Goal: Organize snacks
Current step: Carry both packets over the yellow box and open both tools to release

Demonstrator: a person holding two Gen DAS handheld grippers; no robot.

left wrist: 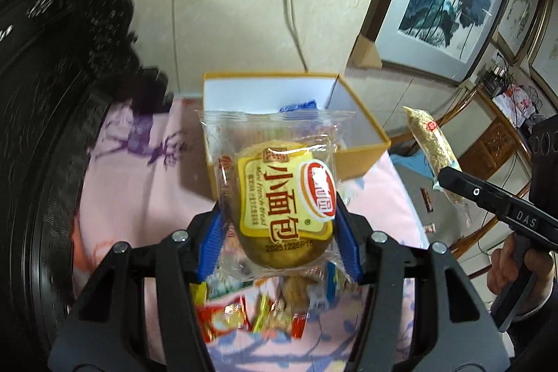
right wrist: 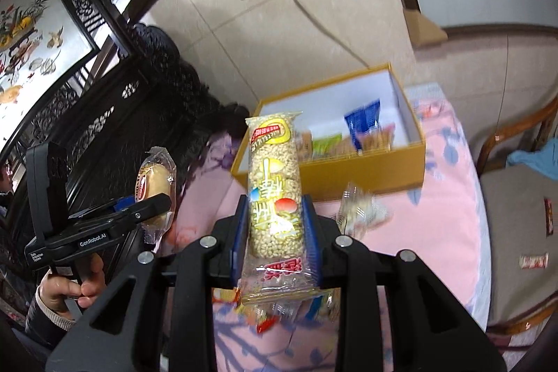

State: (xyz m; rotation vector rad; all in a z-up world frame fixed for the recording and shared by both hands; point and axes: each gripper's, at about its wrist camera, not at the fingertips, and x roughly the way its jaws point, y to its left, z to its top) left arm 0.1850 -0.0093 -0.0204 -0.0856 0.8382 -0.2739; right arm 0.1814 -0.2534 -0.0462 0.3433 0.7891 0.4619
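Note:
My left gripper [left wrist: 279,215] is shut on a mini French bread in a clear wrapper [left wrist: 279,197] and holds it above the pink tablecloth, in front of the yellow box [left wrist: 362,159]. My right gripper [right wrist: 275,215] is shut on a long puffed-rice bar [right wrist: 273,183] and holds it upright before the same box [right wrist: 331,173], which has a white inside and holds a blue packet [right wrist: 364,122] and other snacks. Each gripper shows in the other's view: the right [left wrist: 450,176] with its bar [left wrist: 436,149], the left [right wrist: 157,201] with its bread [right wrist: 153,187].
Loose snacks lie in a pile [left wrist: 244,312] on the pink floral tablecloth [right wrist: 436,225] under both grippers. A clear packet [right wrist: 359,208] lies by the box. A dark carved cabinet [right wrist: 139,114] stands left. A chair [right wrist: 516,197] with small red packets [right wrist: 533,260] stands right. A cord [left wrist: 293,23] hangs from the wall socket.

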